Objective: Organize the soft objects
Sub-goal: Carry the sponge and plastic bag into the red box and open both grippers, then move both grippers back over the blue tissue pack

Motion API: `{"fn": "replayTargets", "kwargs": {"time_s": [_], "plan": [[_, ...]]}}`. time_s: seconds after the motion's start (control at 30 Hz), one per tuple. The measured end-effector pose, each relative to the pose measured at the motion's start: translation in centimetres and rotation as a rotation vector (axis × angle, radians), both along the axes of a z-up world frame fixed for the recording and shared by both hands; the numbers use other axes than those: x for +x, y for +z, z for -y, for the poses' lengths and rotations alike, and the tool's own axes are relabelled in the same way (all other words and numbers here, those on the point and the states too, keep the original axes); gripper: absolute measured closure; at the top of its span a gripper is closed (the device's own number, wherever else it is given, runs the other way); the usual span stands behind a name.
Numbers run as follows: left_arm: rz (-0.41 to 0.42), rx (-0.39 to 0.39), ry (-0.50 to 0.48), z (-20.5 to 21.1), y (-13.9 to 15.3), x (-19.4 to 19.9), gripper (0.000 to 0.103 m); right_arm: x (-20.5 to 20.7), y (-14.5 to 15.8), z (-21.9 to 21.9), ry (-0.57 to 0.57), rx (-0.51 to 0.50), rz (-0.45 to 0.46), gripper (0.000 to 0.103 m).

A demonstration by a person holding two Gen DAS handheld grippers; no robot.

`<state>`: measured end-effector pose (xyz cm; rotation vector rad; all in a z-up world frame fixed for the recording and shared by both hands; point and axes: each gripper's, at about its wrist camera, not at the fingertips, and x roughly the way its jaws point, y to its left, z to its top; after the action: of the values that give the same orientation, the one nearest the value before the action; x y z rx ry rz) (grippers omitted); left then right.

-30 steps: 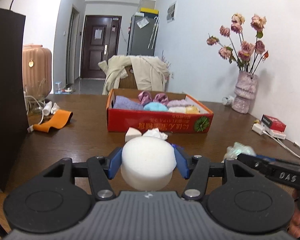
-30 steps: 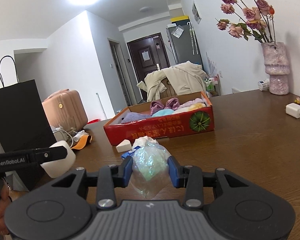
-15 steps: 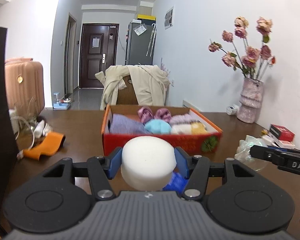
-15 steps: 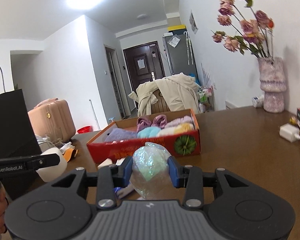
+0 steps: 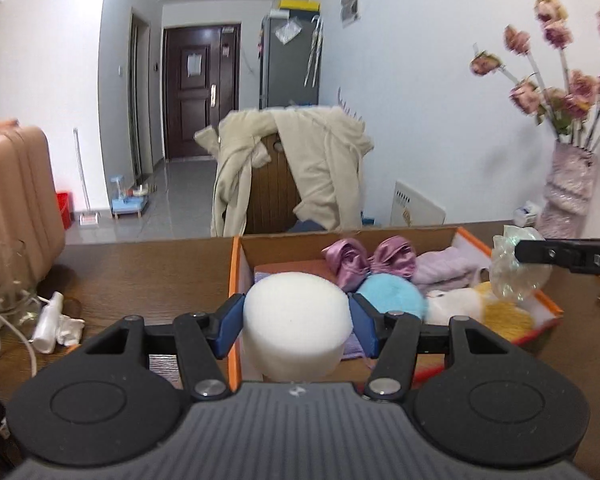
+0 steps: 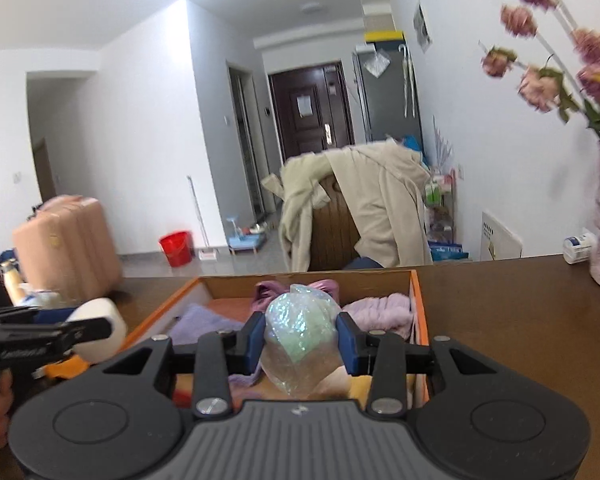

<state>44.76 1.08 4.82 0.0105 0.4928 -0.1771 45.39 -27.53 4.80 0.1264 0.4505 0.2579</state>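
Left gripper [image 5: 296, 322]: clamped on the white sponge [image 5: 296, 328], held over the left end of the orange box [image 5: 236, 280].
Right gripper [image 6: 300, 340]: clamped on the iridescent pouch [image 6: 300, 336], held over the box's right part, above the lilac towel [image 6: 384, 308].

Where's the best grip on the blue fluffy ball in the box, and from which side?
Grip the blue fluffy ball across its round middle, coming straight down from above. It sits in the orange box, hemmed in by the purple satin bows behind and the white and yellow plush beside it, so only its top is free. It looks soft, so a light squeeze should do.
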Motion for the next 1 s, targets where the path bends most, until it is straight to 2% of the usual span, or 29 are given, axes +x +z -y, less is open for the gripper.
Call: {"fn": "replayTargets", "kwargs": {"time_s": [0.1,0.3,0.43,0.6,0.63,0.67,0.73,0.93,1.0], "plan": [[-0.054,-0.011,-0.019,-0.2,-1.2,2.3,0.045,4.4,-1.0,0.2,-0.018,-0.024,-0.047,0.065],[-0.084,-0.003,-0.010,-0.4,-3.4,3.6,0.041,11.0,-3.2,0.6,-0.091,-0.071,-0.140,0.063],[-0.087,-0.001,-0.023,-0.4,-3.8,3.7,0.037,12.7,-4.6,0.4,-0.109,-0.099,-0.198,0.058],[-0.069,-0.009,-0.015,-0.3,-2.8,3.0,0.028,12.8,-5.5,-0.6,-0.061,-0.157,-0.271,0.054],[-0.063,-0.009,-0.009,-0.3,-2.4,2.8,0.028,12.5,-5.3,-0.6,-0.061,-0.160,-0.269,0.052],[-0.057,-0.012,-0.003,-0.5,-1.9,2.6,0.027,12.2,-4.9,-0.6,-0.060,-0.149,-0.263,0.045],[-0.046,-0.024,0.011,-1.0,-0.9,2.0,0.024,11.8,-3.7,-0.1,-0.061,-0.120,-0.255,0.038],[0.010,-0.042,0.033,-2.1,3.3,-1.6,0.022,7.7,1.5,0.8,-0.078,-0.111,-0.163,0.036],[0.035,-0.039,0.029,-2.3,4.6,-3.4,0.021,5.8,3.4,1.1,-0.079,-0.117,-0.129,0.032]]}}
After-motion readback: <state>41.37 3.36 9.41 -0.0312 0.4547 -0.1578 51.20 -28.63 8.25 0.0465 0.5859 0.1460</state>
